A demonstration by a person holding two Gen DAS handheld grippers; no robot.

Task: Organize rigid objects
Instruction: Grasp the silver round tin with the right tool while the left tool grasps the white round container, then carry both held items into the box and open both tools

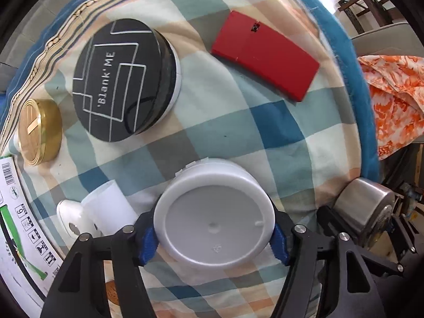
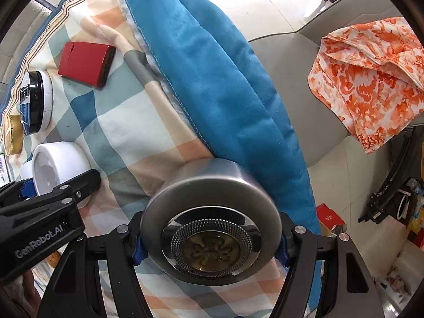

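Left gripper (image 1: pixel 214 234) clamped on a white round tub (image 1: pixel 214 212), blue pads (image 1: pixel 148 241) pressing both sides, lid shut so contents hidden. Right gripper (image 2: pixel 210 241) gripping a steel tin (image 2: pixel 209 222) with an embossed brass lid, near the right edge of the checked blanket (image 1: pixel 238 132). Farther out on the blanket: black "Blank ME" round box (image 1: pixel 116 79), gold tin (image 1: pixel 39 131) at far left, red flat case (image 1: pixel 265 55) on the right. All closed, insides not visible.

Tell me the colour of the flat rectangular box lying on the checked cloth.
Red; the flat rectangular box shows best in the left wrist view.
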